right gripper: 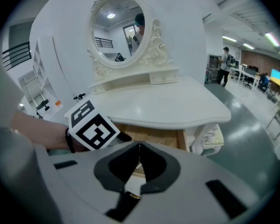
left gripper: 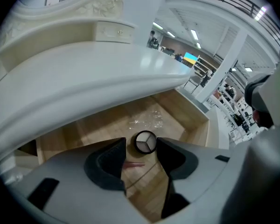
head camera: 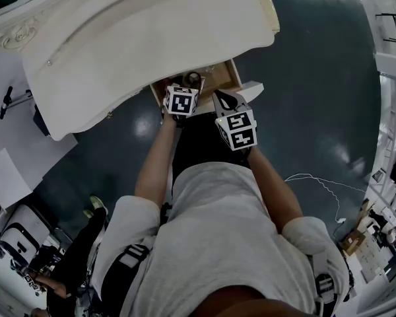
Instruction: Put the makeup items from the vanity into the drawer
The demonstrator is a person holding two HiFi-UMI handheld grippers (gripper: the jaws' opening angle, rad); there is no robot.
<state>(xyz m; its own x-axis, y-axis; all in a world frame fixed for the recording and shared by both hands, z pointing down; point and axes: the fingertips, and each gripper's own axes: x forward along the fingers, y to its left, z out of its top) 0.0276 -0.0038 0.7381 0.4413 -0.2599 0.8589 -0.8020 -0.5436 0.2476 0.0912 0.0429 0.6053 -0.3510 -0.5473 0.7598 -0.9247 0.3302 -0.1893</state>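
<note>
a: head view first. where's the risk?

b: the left gripper [head camera: 182, 92] reaches into the open drawer [head camera: 221, 78], right under the overhang of the vanity top [head camera: 152, 32]. lift it straight up and i think its marker cube knocks that edge. the right gripper [head camera: 226, 104] hovers just outside the drawer's front, beside the left one, so the two could bump.

a: and the left gripper view?

b: its jaws stand apart with nothing clamped. a round eyeshadow compact [left gripper: 145, 142] lies face up on the drawer floor, right at the jaw tips and very near the right-hand tip. i can't tell whether it touches. behind it, toward the drawer's back, there's some crinkled clear wrap [left gripper: 147, 120]. a slim pink stick [left gripper: 133, 164] lies nearer the front, in the gap between the jaws. what it is, i can't tell.

a: so pulling out could drag something?

b: that's my worry. a sideways pull would flick the compact across the drawer, or catch the pink stick. if the jaws close now, they'd pick the compact up again.

a: right gripper view?

b: its jaws are pressed together, nothing in them, above the drawer's front. from here the vanity top under the mirror [right gripper: 116, 29] shows no makeup, so i judge the task is near its end.

a: last hazard?

b: pushing the drawer in while the left gripper is inside it. that would pinch it against the vanity.
</note>
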